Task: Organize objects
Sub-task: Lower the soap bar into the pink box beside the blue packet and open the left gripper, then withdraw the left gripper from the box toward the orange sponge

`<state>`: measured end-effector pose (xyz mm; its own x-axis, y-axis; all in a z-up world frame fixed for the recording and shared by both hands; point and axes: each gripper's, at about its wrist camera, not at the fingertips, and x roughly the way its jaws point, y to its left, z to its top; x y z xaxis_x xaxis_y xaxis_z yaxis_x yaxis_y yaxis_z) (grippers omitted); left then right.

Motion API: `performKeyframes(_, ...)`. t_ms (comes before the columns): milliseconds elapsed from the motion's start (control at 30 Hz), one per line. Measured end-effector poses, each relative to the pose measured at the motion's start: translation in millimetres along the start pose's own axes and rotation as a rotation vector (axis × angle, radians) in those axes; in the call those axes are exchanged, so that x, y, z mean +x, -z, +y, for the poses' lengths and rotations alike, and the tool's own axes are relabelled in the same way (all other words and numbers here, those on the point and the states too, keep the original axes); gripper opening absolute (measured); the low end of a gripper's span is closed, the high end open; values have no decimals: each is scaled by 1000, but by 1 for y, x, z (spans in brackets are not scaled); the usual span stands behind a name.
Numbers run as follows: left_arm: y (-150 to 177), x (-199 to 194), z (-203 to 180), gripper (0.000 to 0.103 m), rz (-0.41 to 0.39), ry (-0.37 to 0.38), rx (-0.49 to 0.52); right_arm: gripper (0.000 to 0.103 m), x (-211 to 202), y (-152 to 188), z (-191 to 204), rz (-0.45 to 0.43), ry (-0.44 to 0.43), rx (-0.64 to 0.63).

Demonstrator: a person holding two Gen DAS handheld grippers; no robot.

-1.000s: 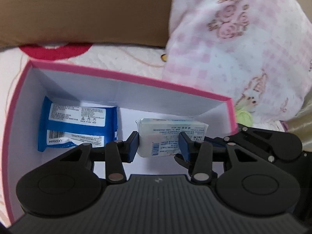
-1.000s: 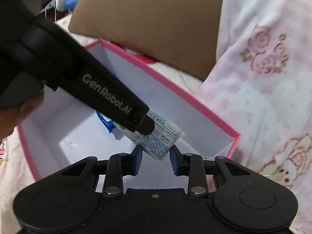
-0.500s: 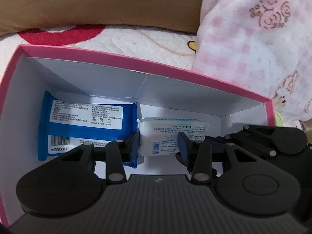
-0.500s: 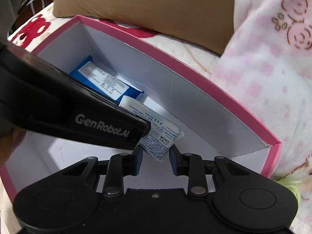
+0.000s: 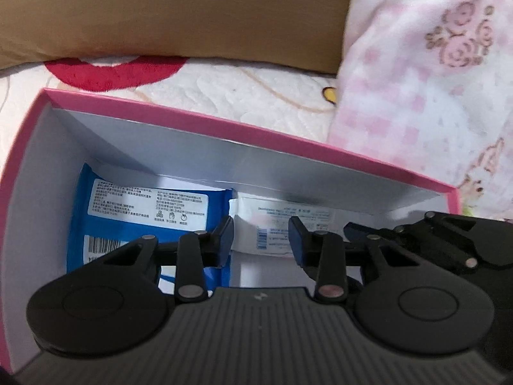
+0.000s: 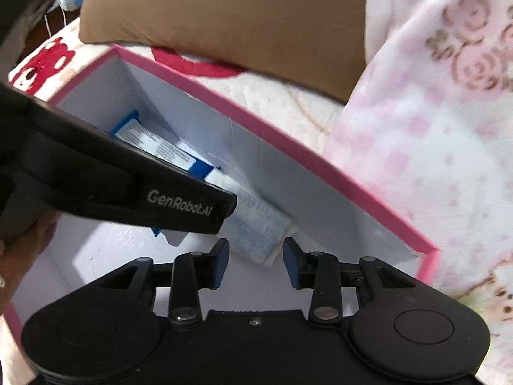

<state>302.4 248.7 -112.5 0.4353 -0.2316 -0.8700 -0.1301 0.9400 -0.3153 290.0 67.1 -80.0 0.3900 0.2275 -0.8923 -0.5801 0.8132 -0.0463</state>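
A pink box with white inside (image 5: 288, 147) (image 6: 320, 166) lies on the bed. A blue tissue pack (image 5: 141, 211) (image 6: 192, 163) lies flat in its far left part. A white tissue pack (image 5: 275, 224) (image 6: 256, 227) lies beside it against the far wall. My left gripper (image 5: 260, 240) is open above the white pack, jaws apart and not touching it. My right gripper (image 6: 256, 263) is open just short of the white pack's near end. The left gripper's body (image 6: 128, 186) crosses the right wrist view and hides part of both packs.
A brown pillow (image 5: 160, 9) (image 6: 224, 12) lies behind the box. A pink-and-white checked blanket (image 5: 433, 80) (image 6: 433, 128) is heaped to the right of the box. The box rests on a white quilt with red prints (image 5: 224, 89).
Both grippers have opened and let go of the white pack, which now lies on the box floor against the far wall. Both have drawn back a little.
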Motion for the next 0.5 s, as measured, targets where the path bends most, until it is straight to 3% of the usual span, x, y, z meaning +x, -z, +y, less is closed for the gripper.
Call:
performKeyframes(300,20,-51,-16,39,7,-5,97,44,-51,37,-7,-71,-153,27)
performKeyframes(500,29,-88,-35,39,26,-41,150,44,-79,53,-11,-119,-189,61)
